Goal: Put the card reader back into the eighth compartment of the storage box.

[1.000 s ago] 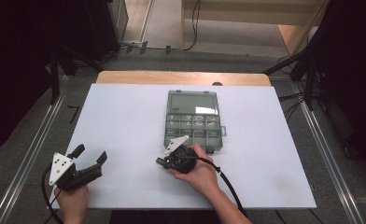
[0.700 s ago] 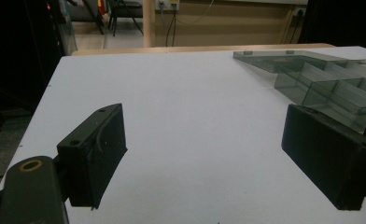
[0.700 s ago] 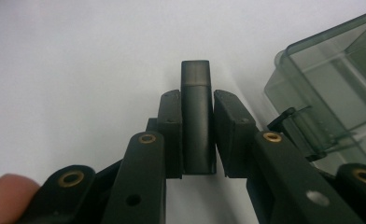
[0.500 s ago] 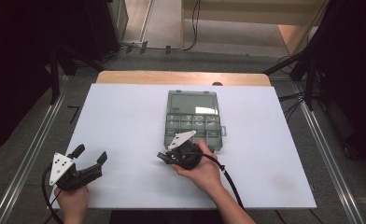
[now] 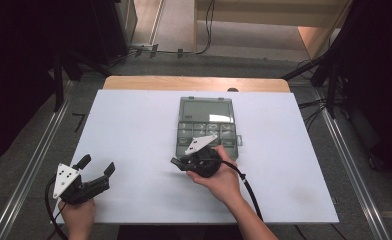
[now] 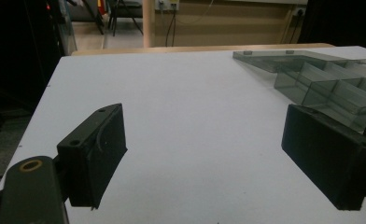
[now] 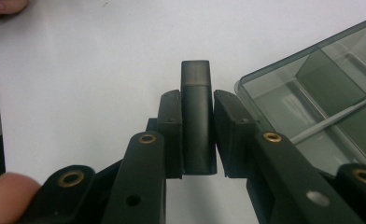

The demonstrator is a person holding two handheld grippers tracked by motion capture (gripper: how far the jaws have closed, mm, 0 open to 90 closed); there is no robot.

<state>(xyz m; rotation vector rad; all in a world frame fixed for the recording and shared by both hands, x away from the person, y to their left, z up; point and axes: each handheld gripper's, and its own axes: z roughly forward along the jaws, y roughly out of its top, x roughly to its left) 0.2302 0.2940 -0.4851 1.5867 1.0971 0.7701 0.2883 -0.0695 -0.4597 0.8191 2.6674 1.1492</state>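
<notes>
right gripper [image 7: 197, 135] pinching small dark grey rectangular block [image 7: 198, 116] beside clear smoky plastic compartment box [image 5: 206, 125], left gripper [image 5: 95, 167] spread wide over white table [image 5: 134, 130]

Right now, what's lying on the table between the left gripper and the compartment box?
Nothing: in the left gripper view, bare white table runs from the left gripper to the compartment box.

Probably a lab, white table [image 5: 134, 130] on rails, dark curtains [image 5: 19, 75], floor cables [image 5: 174, 50]
</notes>
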